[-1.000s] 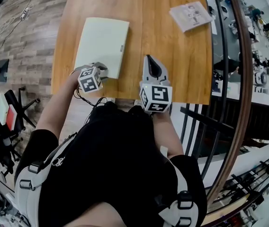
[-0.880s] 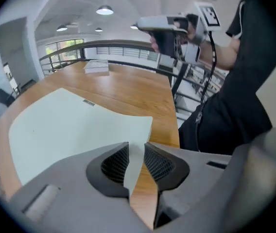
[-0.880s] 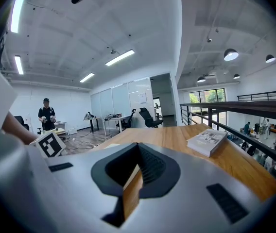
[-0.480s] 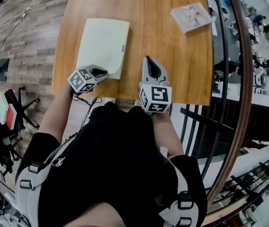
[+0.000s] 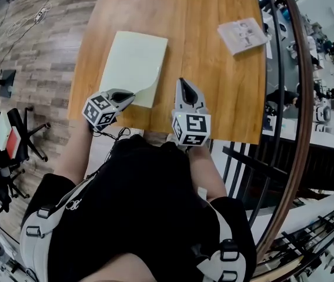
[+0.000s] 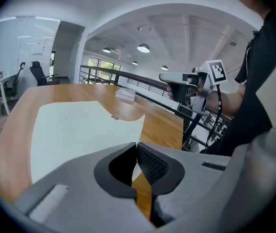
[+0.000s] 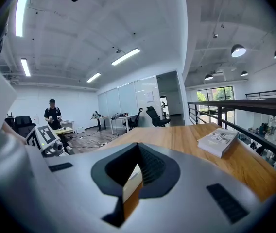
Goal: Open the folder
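Your left gripper [image 5: 129, 93] is pinched shut on the folder's [image 5: 133, 60] near corner, which curls up off the bench [image 5: 214, 81]. Right gripper [image 5: 182, 82], right of the folder, is closed and empty.

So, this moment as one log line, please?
left gripper: shut on folder cover | right gripper: shut, empty | folder cover: corner raised

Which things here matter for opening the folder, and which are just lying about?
In the job:
- folder, pale green, near corner curling up
- left gripper, shut on that corner
- table, under the folder

Lying about:
- book, at the table's far right corner
- right gripper, shut, empty, over bare wood, touching nothing of the folder
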